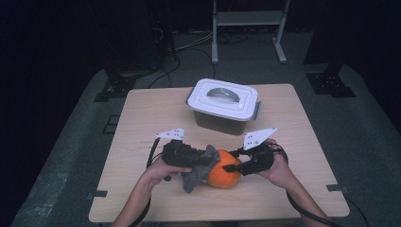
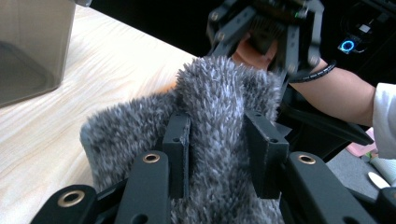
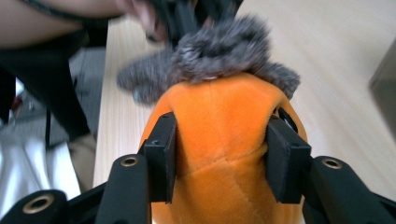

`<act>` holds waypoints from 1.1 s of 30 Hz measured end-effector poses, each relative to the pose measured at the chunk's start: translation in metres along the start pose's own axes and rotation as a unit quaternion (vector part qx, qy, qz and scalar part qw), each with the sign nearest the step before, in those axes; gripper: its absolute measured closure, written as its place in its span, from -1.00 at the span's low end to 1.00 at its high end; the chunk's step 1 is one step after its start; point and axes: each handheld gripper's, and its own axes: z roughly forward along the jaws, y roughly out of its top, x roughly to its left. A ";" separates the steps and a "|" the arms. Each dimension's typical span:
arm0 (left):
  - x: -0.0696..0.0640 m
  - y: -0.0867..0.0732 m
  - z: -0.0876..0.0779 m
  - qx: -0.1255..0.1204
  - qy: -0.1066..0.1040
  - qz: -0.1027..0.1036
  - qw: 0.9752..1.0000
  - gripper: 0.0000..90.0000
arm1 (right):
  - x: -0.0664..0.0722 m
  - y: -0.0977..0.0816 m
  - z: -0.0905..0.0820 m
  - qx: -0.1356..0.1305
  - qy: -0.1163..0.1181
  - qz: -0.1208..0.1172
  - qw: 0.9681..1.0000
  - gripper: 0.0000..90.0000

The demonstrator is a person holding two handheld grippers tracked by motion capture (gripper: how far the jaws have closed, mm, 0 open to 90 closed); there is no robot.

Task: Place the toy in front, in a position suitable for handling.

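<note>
Left gripper (image 2: 217, 154) pinches grey fuzzy cloth (image 2: 210, 107); right gripper (image 3: 217, 154) clamps orange plush ball (image 3: 219, 140) between pads. Both soft, light, squashy; grip ball's sides.

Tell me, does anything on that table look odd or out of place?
Nothing looks spilled or broken. The one odd sight is the grey furry cloth draped against the orange plush: the left claw pinches the cloth while the right claw straddles the plush. The lidded box sits square behind them.
</note>
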 end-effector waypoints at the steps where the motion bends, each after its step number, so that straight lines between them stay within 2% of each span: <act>1: 0.000 0.000 0.002 0.006 0.003 0.002 1.000 0.43 | 0.000 -0.002 0.004 0.013 0.004 -0.007 1.000 0.12; 2: -0.001 0.000 0.005 0.009 0.004 0.004 1.000 0.43 | 0.000 -0.005 0.007 0.015 0.012 -0.014 1.000 0.12; 4: -0.002 0.000 0.006 0.011 0.007 0.007 1.000 0.43 | 0.000 -0.010 0.004 0.016 0.011 -0.025 0.999 0.10; 7: -0.001 -0.001 0.007 0.029 0.023 0.009 0.999 0.43 | -0.004 -0.020 -0.006 0.022 0.012 -0.018 1.000 0.07; 9: 0.000 -0.003 0.010 0.034 0.024 0.008 0.999 0.42 | -0.008 -0.028 -0.014 0.023 0.006 -0.006 1.000 0.03; 13: -0.003 -0.003 0.021 0.039 0.013 0.009 0.999 0.43 | -0.019 -0.045 -0.027 0.013 -0.012 0.030 0.999 -0.05; 16: -0.009 -0.001 0.028 0.044 0.014 0.014 0.999 0.43 | -0.019 -0.048 -0.032 0.019 -0.028 0.035 0.999 -0.14; 20: -0.009 -0.001 0.030 0.035 0.018 0.005 0.999 0.43 | -0.015 -0.048 -0.038 0.021 -0.031 0.038 0.999 -0.24; 21: -0.009 -0.001 0.031 0.036 0.015 0.003 0.999 0.43 | -0.012 -0.046 -0.042 0.023 -0.026 0.046 0.998 -0.26; 23: -0.011 0.000 0.034 0.037 0.011 0.004 0.999 0.43 | -0.009 -0.044 -0.043 0.018 -0.025 0.045 0.999 -0.29; 27: -0.015 0.003 0.039 0.037 0.015 0.011 0.999 0.43 | -0.001 -0.035 -0.037 0.027 -0.033 0.025 0.999 -0.39; 29: -0.016 0.003 0.041 0.040 0.015 0.013 0.999 0.42 | 0.002 -0.031 -0.028 0.046 -0.040 0.014 0.998 -0.42; 31: -0.016 0.003 0.042 0.042 0.015 0.011 0.999 0.42 | 0.002 -0.030 -0.018 0.055 -0.039 0.016 0.998 -0.43; 33: -0.015 0.003 0.041 0.042 0.017 0.013 0.999 0.42 | 0.000 -0.029 -0.010 0.056 -0.028 0.026 0.998 -0.41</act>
